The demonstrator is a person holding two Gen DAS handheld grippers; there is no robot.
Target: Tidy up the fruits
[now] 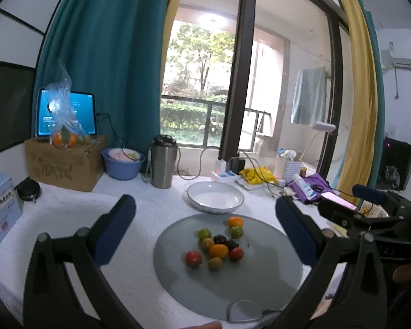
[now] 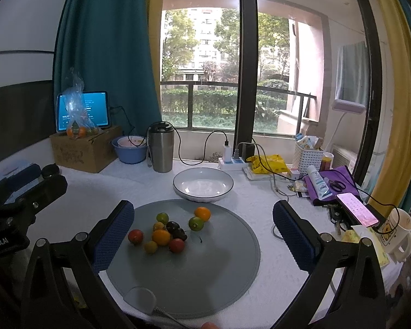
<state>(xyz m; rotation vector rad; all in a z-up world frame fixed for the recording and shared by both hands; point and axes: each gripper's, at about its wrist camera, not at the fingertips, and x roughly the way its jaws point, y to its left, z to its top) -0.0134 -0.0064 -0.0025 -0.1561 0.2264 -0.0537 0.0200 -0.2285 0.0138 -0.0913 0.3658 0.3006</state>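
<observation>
Several small fruits lie in a cluster (image 1: 217, 244) (image 2: 167, 231) on a round grey mat (image 1: 260, 282) (image 2: 219, 260): orange, green, red, yellow and dark ones. An empty white bowl (image 1: 215, 197) (image 2: 202, 184) with a dark rim stands just behind the mat. My left gripper (image 1: 205, 227) is open and empty, held above the mat's near side. My right gripper (image 2: 204, 233) is open and empty, also above the mat. The left gripper's body shows at the left edge of the right wrist view (image 2: 22, 205).
At the back stand a steel tumbler (image 2: 160, 148), a blue bowl (image 2: 130, 150), a cardboard box (image 2: 85, 148) with a bag of fruit and a tablet, and a power strip (image 2: 233, 161). To the right lie a phone (image 2: 357, 212), a mug (image 2: 397, 230), a purple pouch and a white basket.
</observation>
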